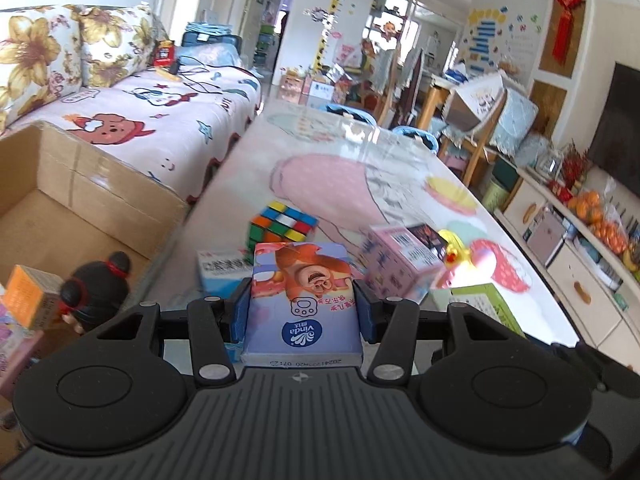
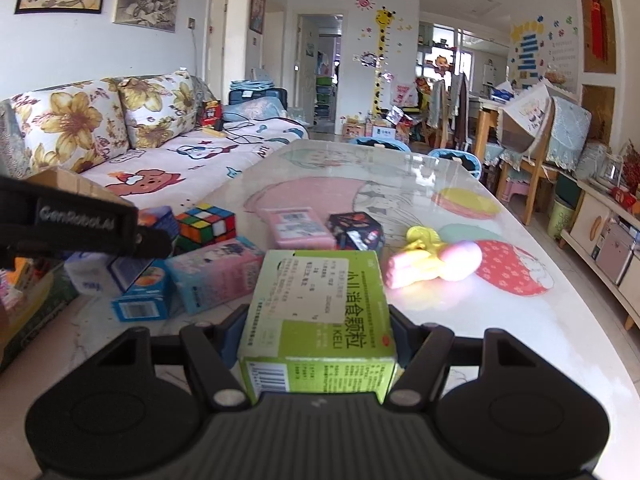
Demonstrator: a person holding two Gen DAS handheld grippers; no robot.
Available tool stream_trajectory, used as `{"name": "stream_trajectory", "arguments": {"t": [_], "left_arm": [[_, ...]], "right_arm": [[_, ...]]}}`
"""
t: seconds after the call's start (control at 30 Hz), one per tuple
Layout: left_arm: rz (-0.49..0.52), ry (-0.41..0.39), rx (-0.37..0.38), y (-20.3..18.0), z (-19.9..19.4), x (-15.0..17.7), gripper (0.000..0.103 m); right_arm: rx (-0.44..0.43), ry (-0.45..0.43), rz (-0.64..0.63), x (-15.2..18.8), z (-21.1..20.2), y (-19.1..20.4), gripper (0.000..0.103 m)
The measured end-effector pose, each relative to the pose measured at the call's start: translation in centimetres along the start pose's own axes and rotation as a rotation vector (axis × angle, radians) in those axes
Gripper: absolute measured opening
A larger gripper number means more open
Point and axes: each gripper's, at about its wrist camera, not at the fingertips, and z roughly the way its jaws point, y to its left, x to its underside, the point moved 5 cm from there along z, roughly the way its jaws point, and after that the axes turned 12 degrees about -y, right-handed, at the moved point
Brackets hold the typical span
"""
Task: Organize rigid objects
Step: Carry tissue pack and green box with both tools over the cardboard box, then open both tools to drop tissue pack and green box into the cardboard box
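Clearly both fingers pinch loads: left gripper (image 1: 303,308) a tissue pack (image 1: 304,300), right gripper (image 2: 316,328) a green box (image 2: 316,312); either could slip or clip the carton (image 1: 104,184) wall at left

- Our left tool (image 1: 303,300) points gently downward, its blue pads (image 1: 241,312) clamped against a tissue pack (image 1: 303,304).
- Our right tool (image 2: 316,328) tilts likewise, gripping a green box (image 2: 316,320).

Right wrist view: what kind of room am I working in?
Most likely a family living room: a sofa with floral cushions, a giraffe height chart on the wall, and a TV over a low cabinet.
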Motion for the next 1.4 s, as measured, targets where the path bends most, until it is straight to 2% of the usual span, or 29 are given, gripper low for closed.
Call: {"name": "stream_trajectory", "arguments": {"t": [0.17, 0.37, 0.63, 0.83, 1.0, 1.13, 1.4], "left_arm": [[-0.032, -0.04, -0.045, 1.6, -0.4, -1.2, 0.063], [-0.079, -0.077, -0.136, 3.4, -0.4, -2.3, 0.063], [-0.126, -0.116, -0.327, 6.5, -0.9, -3.2, 0.063], [-0.152, -0.116, -0.468, 8.1, -1.5, -3.5, 0.063], [-0.195, -0.087, -0.533, 8.8, -2.3, -3.1, 0.063], [-0.253, -0.061, -0.553, 9.4, -2.6, -2.9, 0.063], [-0.27, -0.035, -0.594, 9.4, -3.3, -2.6, 0.063]], "right_arm": [[-0.053, -0.032, -0.015, -1.5, -0.6, 2.6, 0.069], [-0.13, -0.07, -0.053, -3.5, -0.5, 6.3, 0.069], [-0.258, -0.095, -0.066, -6.3, 1.9, 11.0, 0.069], [-0.37, -0.072, -0.061, -8.0, 4.7, 14.3, 0.069], [-0.428, -0.033, -0.087, -7.8, 6.9, 17.0, 0.069], [-0.469, 0.003, -0.103, -7.5, 8.2, 18.7, 0.069], [-0.517, 0.061, -0.15, -6.6, 9.4, 21.1, 0.069]]}}
